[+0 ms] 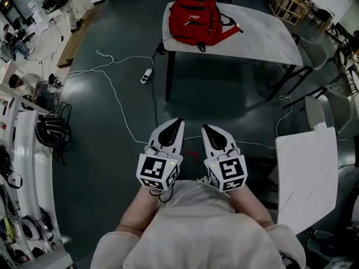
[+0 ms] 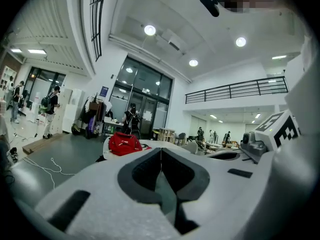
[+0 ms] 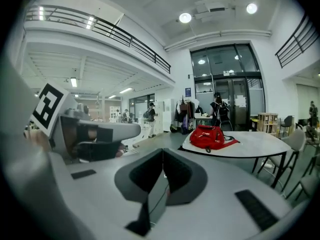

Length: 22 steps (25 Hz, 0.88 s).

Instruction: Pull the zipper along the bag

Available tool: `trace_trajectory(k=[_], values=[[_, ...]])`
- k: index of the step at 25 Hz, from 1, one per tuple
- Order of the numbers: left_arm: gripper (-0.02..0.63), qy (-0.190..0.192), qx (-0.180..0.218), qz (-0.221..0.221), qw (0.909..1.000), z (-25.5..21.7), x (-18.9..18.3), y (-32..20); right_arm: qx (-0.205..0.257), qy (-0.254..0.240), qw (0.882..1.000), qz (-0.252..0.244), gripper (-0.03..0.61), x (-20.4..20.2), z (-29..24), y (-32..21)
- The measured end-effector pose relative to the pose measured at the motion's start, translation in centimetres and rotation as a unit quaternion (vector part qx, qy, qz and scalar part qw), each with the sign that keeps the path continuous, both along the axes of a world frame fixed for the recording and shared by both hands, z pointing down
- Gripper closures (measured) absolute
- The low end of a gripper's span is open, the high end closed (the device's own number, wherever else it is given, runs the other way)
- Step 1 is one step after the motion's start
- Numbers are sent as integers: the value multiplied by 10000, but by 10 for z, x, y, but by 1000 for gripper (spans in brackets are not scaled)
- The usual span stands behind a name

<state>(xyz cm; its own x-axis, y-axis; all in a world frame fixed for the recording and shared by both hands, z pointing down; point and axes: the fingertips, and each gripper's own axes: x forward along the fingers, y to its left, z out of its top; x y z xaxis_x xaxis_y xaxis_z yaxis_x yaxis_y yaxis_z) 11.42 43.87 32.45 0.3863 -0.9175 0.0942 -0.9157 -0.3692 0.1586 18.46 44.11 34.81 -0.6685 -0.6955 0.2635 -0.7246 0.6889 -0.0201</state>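
Observation:
A red bag [image 1: 195, 20] lies on the far left part of a pale table [image 1: 263, 38], well ahead of me. It shows small in the left gripper view as the red bag [image 2: 125, 144] and in the right gripper view as the red bag [image 3: 207, 136] with a strap trailing right. My left gripper [image 1: 176, 122] and right gripper [image 1: 207, 129] are held side by side close to my body, far short of the table. Both are shut with nothing between the jaws. The zipper cannot be made out at this distance.
A dark floor lies between me and the table, with a white cable [image 1: 115, 88] and a power strip [image 1: 147, 75] on it. A second white table [image 1: 305, 178] is at my right. Chairs [image 1: 322, 49] stand right of the bag's table. Cluttered benches [image 1: 25, 128] line the left side.

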Motion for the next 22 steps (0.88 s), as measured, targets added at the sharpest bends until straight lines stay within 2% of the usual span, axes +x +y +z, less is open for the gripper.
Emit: trace_trajectory(k=[10, 15, 22], values=[[594, -24, 22, 283, 9996, -14, -97, -122, -42, -103, 9990, 441, 551, -84, -15, -124], [594, -53, -76, 231, 9997, -9, -142, -158, -130, -185, 9974, 683, 551, -114, -14, -169], [594, -13, -378, 108, 9992, 11, -177, -192, -392, -95, 9974, 602, 551, -146, 3, -209]])
